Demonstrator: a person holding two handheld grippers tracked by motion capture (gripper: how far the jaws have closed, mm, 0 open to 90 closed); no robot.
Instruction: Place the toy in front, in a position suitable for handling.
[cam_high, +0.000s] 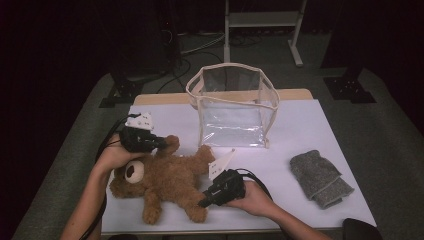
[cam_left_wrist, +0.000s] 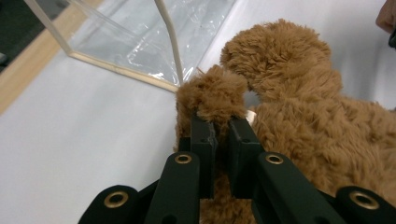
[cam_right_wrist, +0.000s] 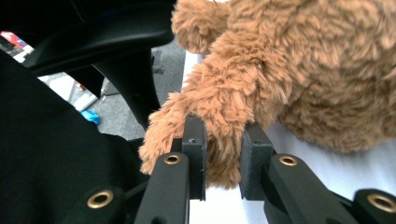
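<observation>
A brown teddy bear (cam_high: 165, 177) lies on its back on the white table (cam_high: 310, 130), head to the left. My left gripper (cam_high: 161, 143) is shut on the bear's raised paw (cam_left_wrist: 212, 95); in the left gripper view (cam_left_wrist: 222, 126) the jaws pinch the fur between them. My right gripper (cam_high: 203, 203) is at the bear's lower right leg (cam_right_wrist: 219, 107), near the table's front edge. In the right gripper view (cam_right_wrist: 223, 137) both jaws press into the fur on either side of that leg.
A clear plastic bag (cam_high: 232, 107) with cream trim stands open-topped just behind the bear, also visible in the left gripper view (cam_left_wrist: 140, 32). A folded grey cloth (cam_high: 320, 177) lies at the right front. A dark chair base (cam_right_wrist: 116, 56) is below the table's edge.
</observation>
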